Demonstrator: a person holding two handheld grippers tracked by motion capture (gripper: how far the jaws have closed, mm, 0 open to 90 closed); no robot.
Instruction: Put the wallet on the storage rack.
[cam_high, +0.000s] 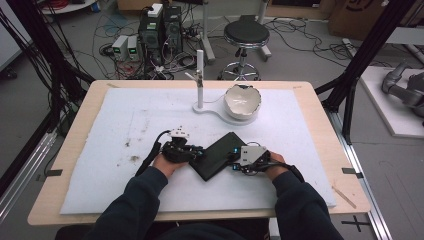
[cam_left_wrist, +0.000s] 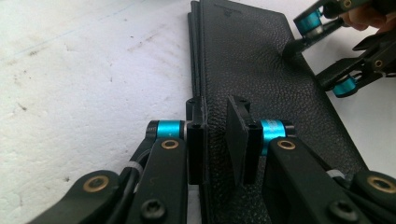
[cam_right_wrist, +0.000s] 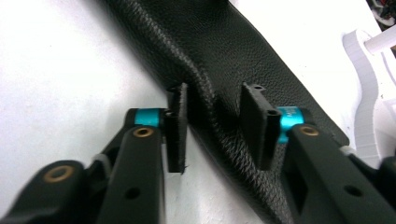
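Two grippers are at work on one flat black pebbled-leather case (cam_high: 218, 155), which lies slantwise on the white foam mat (cam_high: 125, 130) near the person's edge of the table. The left gripper (cam_high: 199, 151) meets the case at its left end; in the left gripper view its jaws stand a narrow gap apart, one jaw at the case's stitched edge and the other over the grained top (cam_left_wrist: 261, 70). Whether they are gripping the leather I cannot tell. The right gripper (cam_high: 234, 161) comes in at the opposite long edge, and in the right gripper view its jaws are parted moderately and straddle that edge where the leather (cam_right_wrist: 224, 51) buckles into a small fold between them. They look not quite closed on it.

My read: this is the step of getting a hold on the cover to lift or open it. To do it well, the left jaws should pin the lower layer firmly so the case cannot skate across the mat. The right jaws should take the top flap alone, just at its rim, then rise gently. Biting through both layers would drag the whole case. The white cracked-edge bowl (cam_high: 242, 100) and the white upright post stand (cam_high: 200, 80) sit well apart, so there is room.
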